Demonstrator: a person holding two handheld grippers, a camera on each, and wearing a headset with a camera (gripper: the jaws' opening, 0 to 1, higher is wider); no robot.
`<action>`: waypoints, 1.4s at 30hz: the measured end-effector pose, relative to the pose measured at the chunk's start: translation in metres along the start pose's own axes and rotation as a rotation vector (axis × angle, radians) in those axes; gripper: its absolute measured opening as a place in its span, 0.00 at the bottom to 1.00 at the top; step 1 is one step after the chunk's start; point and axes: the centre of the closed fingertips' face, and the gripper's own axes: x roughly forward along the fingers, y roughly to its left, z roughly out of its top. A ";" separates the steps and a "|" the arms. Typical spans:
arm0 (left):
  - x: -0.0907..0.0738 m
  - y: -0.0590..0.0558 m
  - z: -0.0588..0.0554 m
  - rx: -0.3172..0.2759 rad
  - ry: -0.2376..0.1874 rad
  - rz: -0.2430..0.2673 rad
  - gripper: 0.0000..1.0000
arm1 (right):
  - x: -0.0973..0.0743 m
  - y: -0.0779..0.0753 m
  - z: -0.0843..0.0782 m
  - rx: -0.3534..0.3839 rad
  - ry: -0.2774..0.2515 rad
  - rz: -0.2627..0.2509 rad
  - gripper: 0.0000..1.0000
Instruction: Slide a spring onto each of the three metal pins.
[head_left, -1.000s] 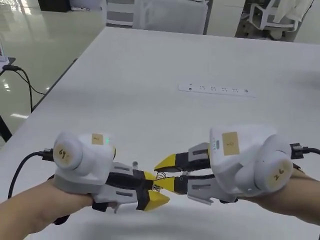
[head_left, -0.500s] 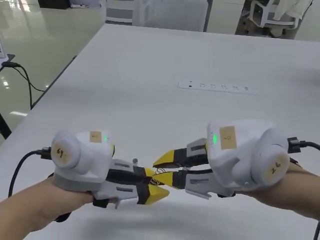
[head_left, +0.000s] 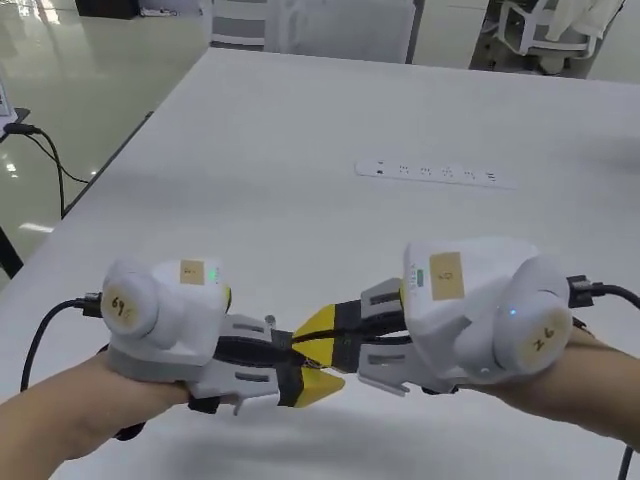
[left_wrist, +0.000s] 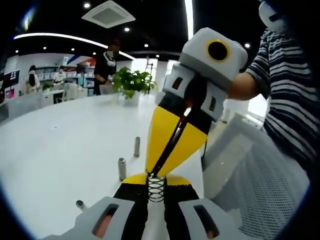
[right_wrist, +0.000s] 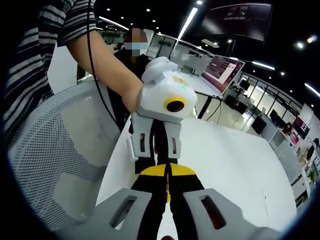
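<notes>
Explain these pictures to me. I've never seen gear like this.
There is no robot here: a person holds a two-jaw gripper in each hand. One picture comes from a headset camera looking down at the white table. The other two come from cameras riding on the grippers, each looking along its own jaws. On the table stand small metal pins, with a power strip farther off. The left gripper clamps a small spring between its yellow tips. The right gripper, jaws closed, meets it nose to nose at the spring's end. Whether it holds anything, I cannot tell.
</notes>
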 end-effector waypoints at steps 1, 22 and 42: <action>-0.001 0.001 0.000 0.002 -0.001 0.000 0.03 | -0.002 -0.002 -0.001 0.015 -0.001 -0.007 0.00; -0.005 -0.001 0.005 0.015 -0.015 -0.004 0.03 | -0.008 -0.003 -0.008 0.119 -0.025 -0.013 0.10; -0.008 0.005 0.003 -0.004 0.011 0.007 0.05 | 0.001 -0.004 0.000 0.031 -0.008 -0.005 0.09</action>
